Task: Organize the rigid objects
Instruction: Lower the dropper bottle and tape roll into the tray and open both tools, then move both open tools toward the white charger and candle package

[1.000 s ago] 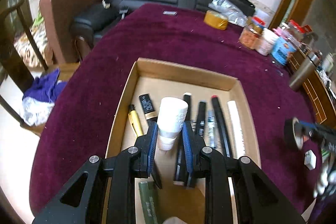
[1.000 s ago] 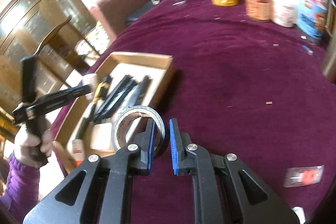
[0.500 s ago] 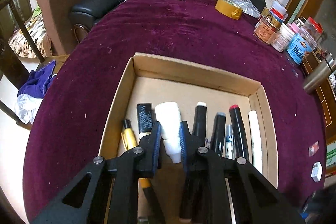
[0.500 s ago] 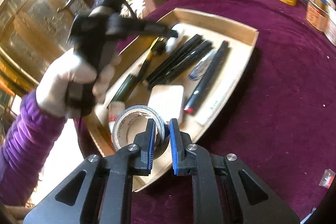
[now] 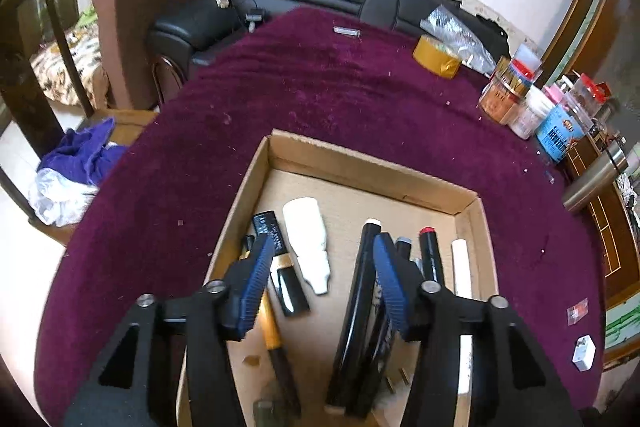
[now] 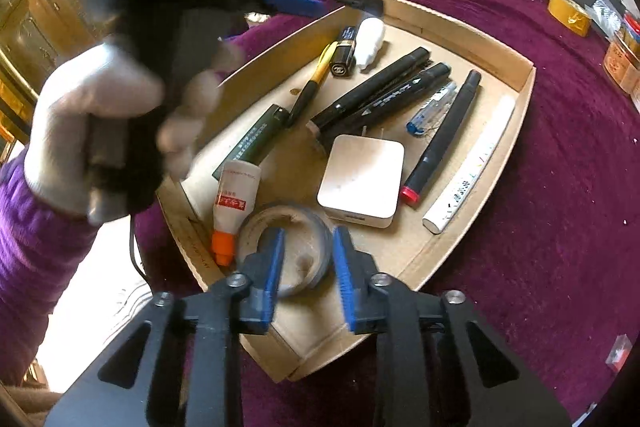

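Letting go, I open my right gripper (image 6: pixel 307 263) slowly around the tape roll (image 6: pixel 286 251) at the bottom of the frame, pads off it, so it settles flat in the box (image 6: pixel 528 83) before I lift away.

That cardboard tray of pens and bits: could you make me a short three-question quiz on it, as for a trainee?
1. True or false: the white bottle lies in the cardboard tray, free of the left tongs.
2. What lies between the right tongs as they open?
A. tape roll
B. white charger
C. glue bottle
3. What colour is the glue bottle's cap?

Key: 1 true; 2 A; 3 orange.
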`<state>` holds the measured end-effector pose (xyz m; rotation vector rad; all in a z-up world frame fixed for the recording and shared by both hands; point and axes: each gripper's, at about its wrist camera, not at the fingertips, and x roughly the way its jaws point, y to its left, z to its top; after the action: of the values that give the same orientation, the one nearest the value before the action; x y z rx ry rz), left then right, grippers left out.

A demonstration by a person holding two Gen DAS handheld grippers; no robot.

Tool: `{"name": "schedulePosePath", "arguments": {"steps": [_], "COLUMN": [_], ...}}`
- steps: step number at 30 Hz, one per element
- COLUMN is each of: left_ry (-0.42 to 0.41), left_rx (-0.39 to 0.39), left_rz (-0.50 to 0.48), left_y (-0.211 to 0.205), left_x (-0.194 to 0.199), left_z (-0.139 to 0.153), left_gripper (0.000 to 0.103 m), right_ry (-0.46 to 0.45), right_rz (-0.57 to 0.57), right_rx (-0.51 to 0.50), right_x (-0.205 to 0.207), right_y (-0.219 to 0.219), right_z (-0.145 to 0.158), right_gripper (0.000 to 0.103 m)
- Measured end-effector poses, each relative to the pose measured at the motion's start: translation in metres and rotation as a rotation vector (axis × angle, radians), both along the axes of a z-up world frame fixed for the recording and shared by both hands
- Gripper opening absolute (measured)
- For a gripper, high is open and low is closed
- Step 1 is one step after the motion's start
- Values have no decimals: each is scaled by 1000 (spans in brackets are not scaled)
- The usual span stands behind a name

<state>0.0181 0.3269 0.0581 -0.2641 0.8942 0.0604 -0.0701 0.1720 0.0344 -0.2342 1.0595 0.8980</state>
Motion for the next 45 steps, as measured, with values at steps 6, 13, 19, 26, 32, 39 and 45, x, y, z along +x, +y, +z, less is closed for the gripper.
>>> {"name": "schedulePosePath", "arguments": {"steps": [6,13,19,26,32,39,45], "left_ry": [-49,-140,-143,-132,-120,-104,-82], "left_rx": [88,193,211,304,359,389,396], "left_rz": [69,100,75,-32,-95,-121,-133], "left_y": [-9,-47,-93,-161,-199,-220,-226], "left_x": [-38,-94,-123,-140,-150,-157,-158], "left_z": [22,36,33,30,27,25,18], "left_gripper": [57,67,67,67,67,67,67], "right_ry": [-6,39,64,76,70,53,52], "right_rz": [-81,-262,-409,-536,-633,-720,-764], "right_rx": [70,186,255,327,386,428,438], "right_x": [0,7,14,2,-7,-11,-9], "right_y": [-25,-87,-142,-204,-253,-286,-305], "right_z": [7,6,1,2,5,9,6], "right_gripper": [29,44,44,44,44,51,51]}}
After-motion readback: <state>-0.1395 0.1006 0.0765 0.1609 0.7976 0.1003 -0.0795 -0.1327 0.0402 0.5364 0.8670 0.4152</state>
